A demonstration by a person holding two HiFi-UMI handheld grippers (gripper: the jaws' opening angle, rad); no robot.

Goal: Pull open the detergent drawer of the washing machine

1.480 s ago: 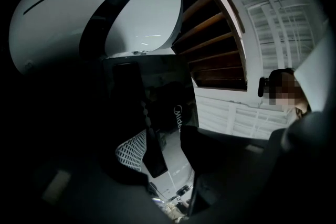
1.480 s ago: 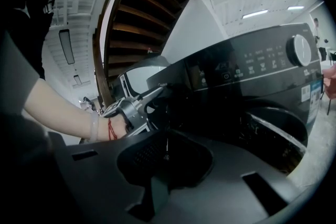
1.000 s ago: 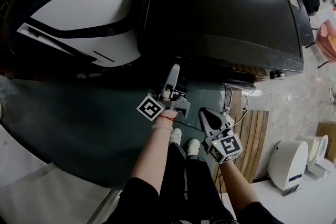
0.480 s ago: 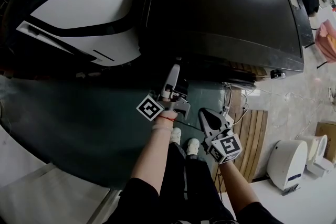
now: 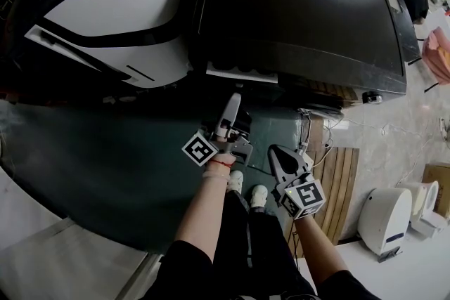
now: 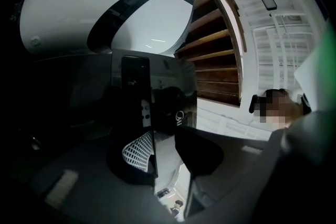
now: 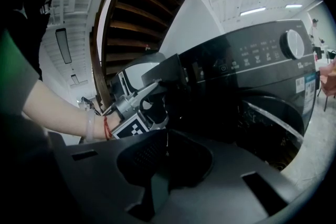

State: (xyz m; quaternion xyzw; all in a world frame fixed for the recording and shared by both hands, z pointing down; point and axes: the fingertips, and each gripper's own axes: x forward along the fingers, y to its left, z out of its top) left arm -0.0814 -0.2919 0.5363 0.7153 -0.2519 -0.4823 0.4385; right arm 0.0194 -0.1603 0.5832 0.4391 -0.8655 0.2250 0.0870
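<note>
Left gripper (image 6: 164,150) is pinching the front of the detergent drawer (image 5: 242,72) so I can haul it toward me. The drawer stands partly out of the washing machine (image 5: 302,10), at its left end. Right gripper (image 7: 167,162) is pressed together and empty, parked near me, clear of the pull.

Sticker (image 7: 310,87), right on washing machine (image 7: 252,102) front: begins "12", remainder too small.
Control panel (image 7: 257,55): white labels, unreadable.
Dark front, left tool view: round logo, letters cut off.

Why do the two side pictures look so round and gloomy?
Left gripper view: wide-angle lens bows the stairs; the detergent drawer between the jaws sits in deep shadow. Right gripper view: same bowing, black corners. Head view: brighter, washing machine top black.
</note>
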